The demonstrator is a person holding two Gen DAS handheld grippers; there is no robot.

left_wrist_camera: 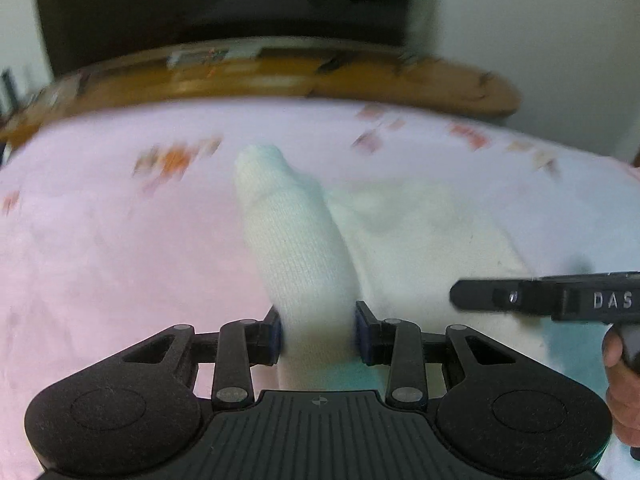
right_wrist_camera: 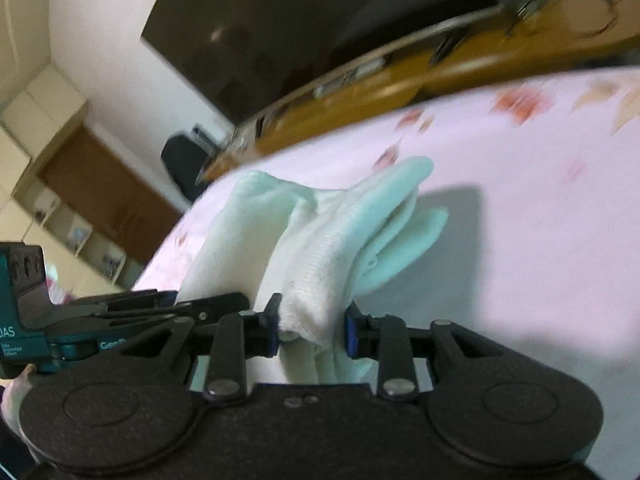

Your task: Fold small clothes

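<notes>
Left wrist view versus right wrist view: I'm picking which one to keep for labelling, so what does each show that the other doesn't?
Only the left wrist view shows the left gripper pinching a knit tube of the white garment, plus a hand at the right edge.

Only the right wrist view shows the right gripper clamped on a ribbed bunch of that garment, wall shelves and a dark chair.

Both show the pink floral sheet, the wooden ledge and the dark screen behind it.
</notes>
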